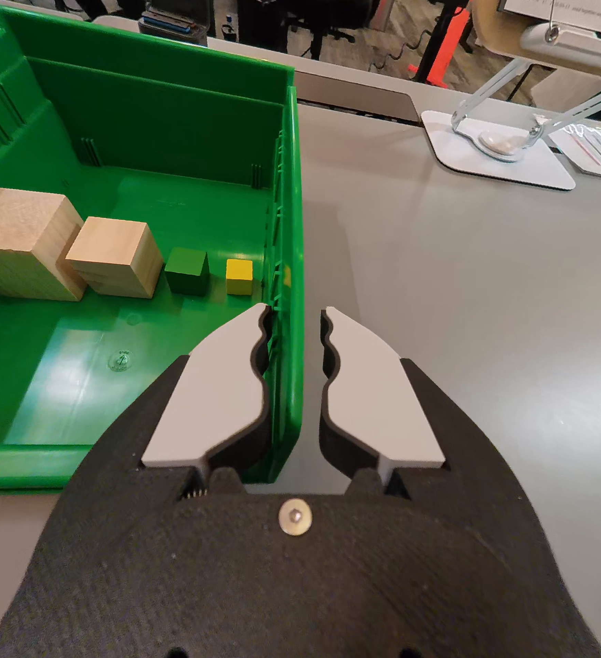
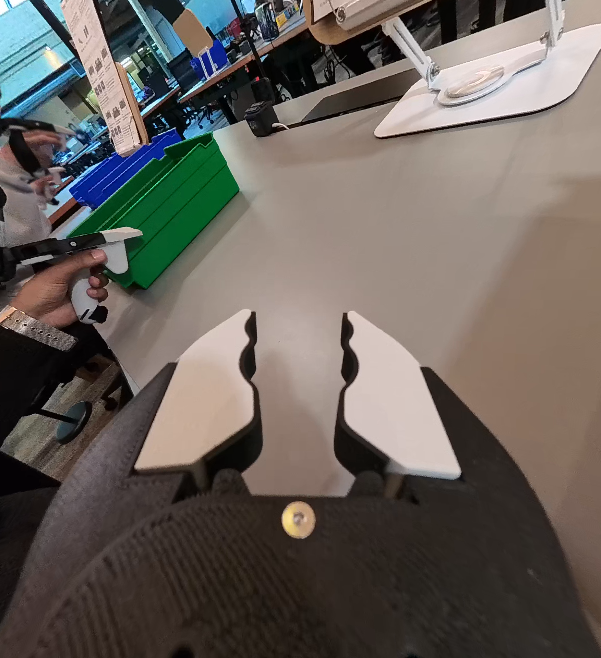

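While my left gripper is straddling the right wall of the green bin with its jaws parted, gripping nothing, my right gripper is hovering agape over the grey table, well right of that bin. Inside the bin are sitting two wooden blocks, a green cube and a yellow cube.

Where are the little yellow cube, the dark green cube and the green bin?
yellow cube (image 1: 239, 269), left wrist view, top face.
dark green cube (image 1: 186, 261), left wrist view, top face.
green bin (image 1: 293, 249), left wrist view, right rim.
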Tool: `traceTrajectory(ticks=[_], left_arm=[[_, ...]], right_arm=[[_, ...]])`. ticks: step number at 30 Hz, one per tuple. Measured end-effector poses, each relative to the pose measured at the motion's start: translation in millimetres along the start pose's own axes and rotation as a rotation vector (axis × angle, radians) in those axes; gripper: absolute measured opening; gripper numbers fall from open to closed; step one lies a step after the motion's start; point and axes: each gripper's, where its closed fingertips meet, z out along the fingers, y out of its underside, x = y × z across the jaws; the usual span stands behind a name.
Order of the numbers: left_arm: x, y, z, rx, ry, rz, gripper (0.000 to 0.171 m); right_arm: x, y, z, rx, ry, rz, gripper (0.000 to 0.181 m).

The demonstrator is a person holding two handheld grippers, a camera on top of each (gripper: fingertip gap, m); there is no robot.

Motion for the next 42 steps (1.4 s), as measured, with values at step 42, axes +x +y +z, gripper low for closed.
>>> traceTrajectory(ticks=[42], left_arm=[[2.6, 1.1, -0.5, -0.015, 0.034, -0.018, 0.022]], right_arm=[[-7.1, 10.6, 4.8, -0.059, -0.063, 0.049, 0.048]])
